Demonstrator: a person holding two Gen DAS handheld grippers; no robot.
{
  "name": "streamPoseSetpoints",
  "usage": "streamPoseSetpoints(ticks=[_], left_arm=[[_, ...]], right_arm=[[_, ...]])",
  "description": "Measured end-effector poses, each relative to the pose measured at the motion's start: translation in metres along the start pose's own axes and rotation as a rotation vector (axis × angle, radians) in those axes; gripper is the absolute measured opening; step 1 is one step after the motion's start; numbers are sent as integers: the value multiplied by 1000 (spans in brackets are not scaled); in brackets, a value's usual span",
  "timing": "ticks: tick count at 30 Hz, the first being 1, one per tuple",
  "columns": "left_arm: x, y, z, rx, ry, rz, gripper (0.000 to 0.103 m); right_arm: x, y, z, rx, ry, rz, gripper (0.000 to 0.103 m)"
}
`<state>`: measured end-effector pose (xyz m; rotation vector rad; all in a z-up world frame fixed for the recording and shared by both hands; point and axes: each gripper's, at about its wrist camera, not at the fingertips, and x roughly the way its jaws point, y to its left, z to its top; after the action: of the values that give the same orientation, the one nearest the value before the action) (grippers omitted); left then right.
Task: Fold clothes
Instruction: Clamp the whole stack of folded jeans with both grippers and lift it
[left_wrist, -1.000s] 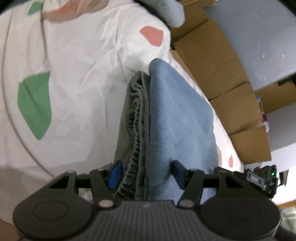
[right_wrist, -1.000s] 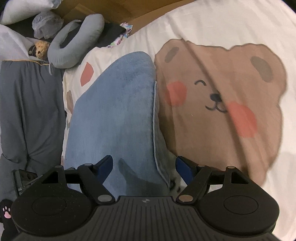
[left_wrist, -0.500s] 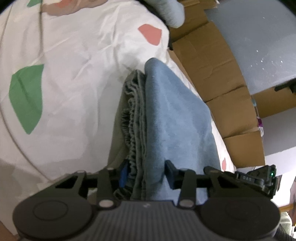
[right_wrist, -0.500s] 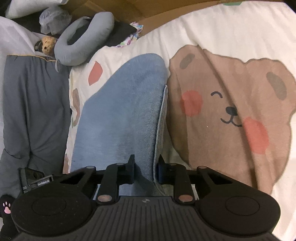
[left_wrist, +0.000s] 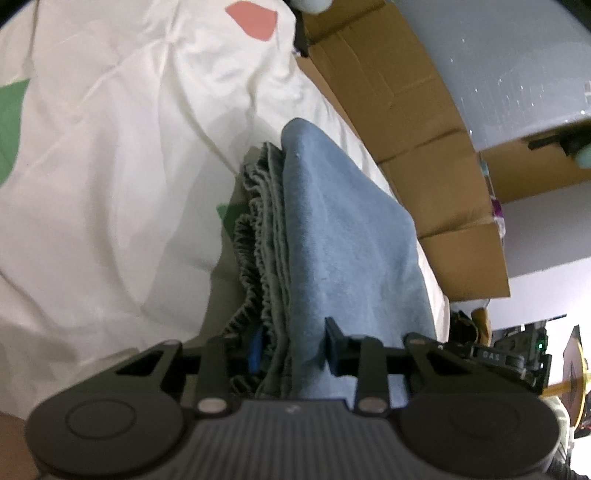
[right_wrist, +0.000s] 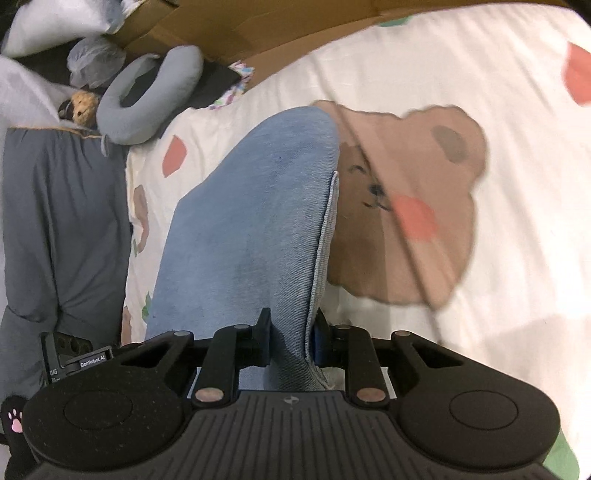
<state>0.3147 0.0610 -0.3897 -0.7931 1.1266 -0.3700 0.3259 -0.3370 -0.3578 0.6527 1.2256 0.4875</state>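
One blue garment (left_wrist: 343, 236) | left gripper (left_wrist: 291, 350) closing on its gathered edge | right gripper (right_wrist: 290, 341) clamped on its hem | layer count perhaps several, unclear

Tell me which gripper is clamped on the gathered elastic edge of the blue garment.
The left gripper: its jaws are closing on the blue garment at the ruffled grey-green elastic edge. The right gripper pinches a flat stitched hem.

White bed sheet (right_wrist: 480, 92) printed with a brown bear face (right_wrist: 417, 206) and coral and green patches, bordered by flattened cardboard (left_wrist: 417, 122), with a grey neck pillow (right_wrist: 147, 103), a small teddy bear (right_wrist: 82, 105) and dark grey bedding (right_wrist: 62, 221) alongside.
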Motion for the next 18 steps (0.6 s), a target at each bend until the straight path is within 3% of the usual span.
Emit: streamPoseSetpoints(ticks=[2,10,12,14,16,18], left_arm=[[-2,-1,-2,-6,5,-10,34],[3,5,0,-21,16,-28,34],[1,7,4,-21,22,-26,35],[-5,7,9,-4,20,-23,38],[-7,5,16,10,21,-22,59],[-5,4,22,18,19,-23,64]], right_arm=[[-3,-9,-5,45,6,6,20],[-13,-11,-8,32,20,-26,20],[-10,-15,-6,31,29,-51,26],[-8,-20,-5,39,27,-60,30],[-8,-25,-4,51,18,-58,37],[-7,-26,-3,49,13,-39,46]])
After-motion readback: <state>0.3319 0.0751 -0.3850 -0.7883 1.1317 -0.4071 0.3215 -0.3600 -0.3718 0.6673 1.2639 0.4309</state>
